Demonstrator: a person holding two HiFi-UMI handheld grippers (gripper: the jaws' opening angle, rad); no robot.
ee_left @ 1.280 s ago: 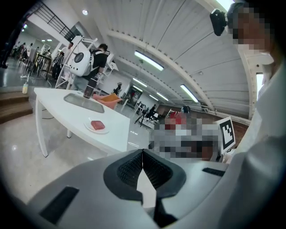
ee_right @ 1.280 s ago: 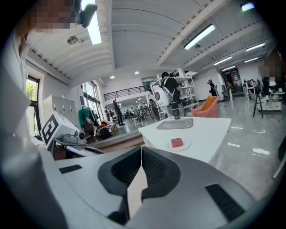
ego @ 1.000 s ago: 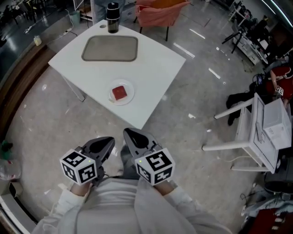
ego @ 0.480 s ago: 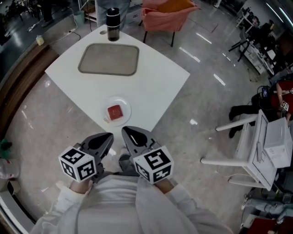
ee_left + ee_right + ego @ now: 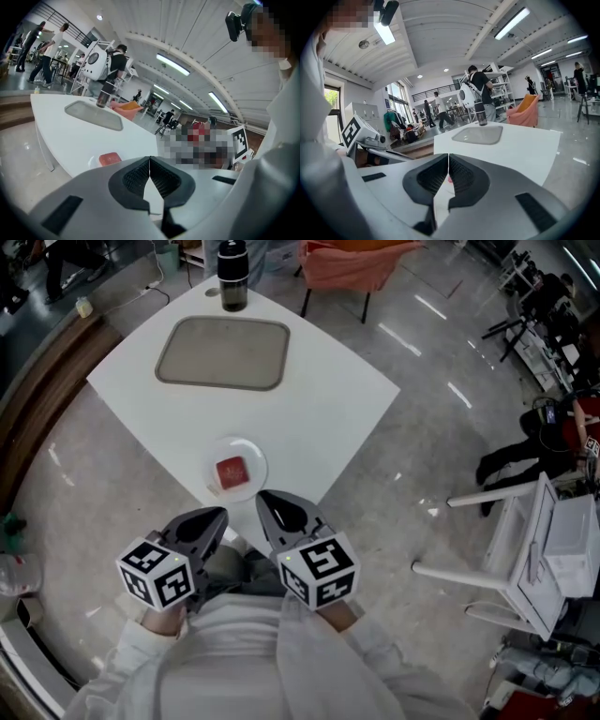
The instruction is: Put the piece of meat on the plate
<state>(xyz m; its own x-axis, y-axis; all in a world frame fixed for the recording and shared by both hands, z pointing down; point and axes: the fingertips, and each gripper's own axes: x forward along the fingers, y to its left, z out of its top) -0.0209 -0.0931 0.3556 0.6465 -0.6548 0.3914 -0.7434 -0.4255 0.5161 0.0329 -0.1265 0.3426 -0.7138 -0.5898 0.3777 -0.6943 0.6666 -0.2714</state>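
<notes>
Two grippers sit close in front of the person's white-sleeved chest, marker cubes up and tips pointing at the nearest corner of the white table (image 5: 319,399). The left gripper (image 5: 222,515) has its jaws pressed together with nothing between them, and the right gripper (image 5: 263,496) beside it is likewise closed and empty. Just past their tips, near that table corner, the red piece of meat (image 5: 231,472) lies in the middle of the round white plate (image 5: 212,457), apart from both grippers. Farther along the tabletop rests a grey tray (image 5: 223,354), and beyond it, at the far corner, stands a dark bottle (image 5: 232,277). Behind the table is an orange chair (image 5: 349,262).
</notes>
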